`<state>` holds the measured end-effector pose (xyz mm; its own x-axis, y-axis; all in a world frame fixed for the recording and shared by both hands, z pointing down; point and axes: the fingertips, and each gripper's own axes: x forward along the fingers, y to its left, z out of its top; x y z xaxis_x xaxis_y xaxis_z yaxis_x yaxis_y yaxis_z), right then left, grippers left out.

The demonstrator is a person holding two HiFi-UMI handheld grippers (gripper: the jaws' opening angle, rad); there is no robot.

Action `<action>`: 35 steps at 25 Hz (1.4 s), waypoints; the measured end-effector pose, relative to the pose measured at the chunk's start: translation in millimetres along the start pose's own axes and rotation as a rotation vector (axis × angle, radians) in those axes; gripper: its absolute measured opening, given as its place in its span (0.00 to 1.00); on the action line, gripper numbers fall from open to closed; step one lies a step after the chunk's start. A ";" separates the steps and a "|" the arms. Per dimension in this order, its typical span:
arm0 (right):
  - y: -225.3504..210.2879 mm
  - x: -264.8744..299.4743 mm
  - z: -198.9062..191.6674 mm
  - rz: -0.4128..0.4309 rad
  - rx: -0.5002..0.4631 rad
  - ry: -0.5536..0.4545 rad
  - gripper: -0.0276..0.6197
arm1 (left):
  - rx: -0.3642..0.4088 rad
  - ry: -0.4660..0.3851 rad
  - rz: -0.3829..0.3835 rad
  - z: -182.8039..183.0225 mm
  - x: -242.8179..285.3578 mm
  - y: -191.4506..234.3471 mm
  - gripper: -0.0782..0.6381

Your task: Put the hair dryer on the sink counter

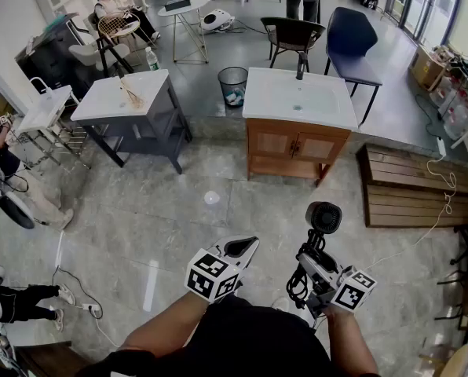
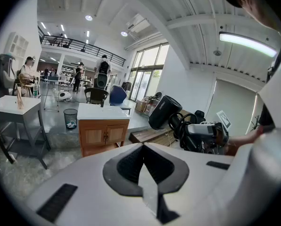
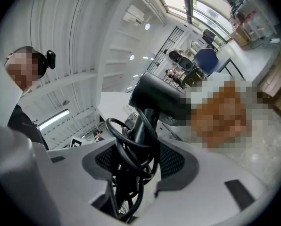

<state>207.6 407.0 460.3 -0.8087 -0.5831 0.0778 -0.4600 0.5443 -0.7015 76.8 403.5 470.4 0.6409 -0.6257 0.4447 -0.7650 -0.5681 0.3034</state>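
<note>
In the head view a black hair dryer [image 1: 323,217] stands upright over the floor, its coiled cord [image 1: 298,283] bunched below it. My right gripper [image 1: 312,261] is shut on its handle and cord. In the right gripper view the handle [image 3: 141,126] runs up between the jaws to the dryer's barrel [image 3: 161,98]. My left gripper [image 1: 242,249] hangs beside it at the left, shut with nothing in it; its jaws meet [image 2: 143,147]. The sink counter [image 1: 298,99], a white top with a black faucet [image 1: 300,64] on a wooden cabinet, stands farther ahead across the floor. The left gripper view shows it too [image 2: 103,112].
A grey table with a white top [image 1: 100,104] stands left of the sink counter, with a black waste bin [image 1: 232,82] between them. Two chairs [image 1: 293,31] are behind the counter. A low wooden platform [image 1: 407,187] lies at the right. People sit at the far left.
</note>
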 end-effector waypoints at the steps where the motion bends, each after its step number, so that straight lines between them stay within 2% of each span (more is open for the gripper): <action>1: -0.7 0.3 -0.2 -0.002 -0.001 0.001 0.37 | 0.000 0.000 0.000 0.1 0.3 0.5 0.11; 14: -5.3 4.5 -0.6 -0.017 -0.005 -0.008 0.37 | 0.008 0.011 -0.017 -0.4 4.7 6.6 0.11; 20: 3.4 12.5 4.2 0.023 0.028 -0.056 0.37 | 0.018 0.019 -0.037 3.2 1.2 18.9 0.11; 26: -1.4 34.9 -4.7 -0.034 0.018 -0.029 0.37 | 0.028 0.016 -0.054 8.0 -9.0 48.6 0.11; 35: 9.2 83.0 -9.1 -0.074 0.032 -0.079 0.37 | 0.026 0.039 -0.072 3.9 -28.9 109.6 0.11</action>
<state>132.9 369.1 466.7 -0.7408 -0.6675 0.0753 -0.5048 0.4793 -0.7179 -25.4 357.1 487.5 0.6912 -0.5617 0.4546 -0.7146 -0.6249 0.3144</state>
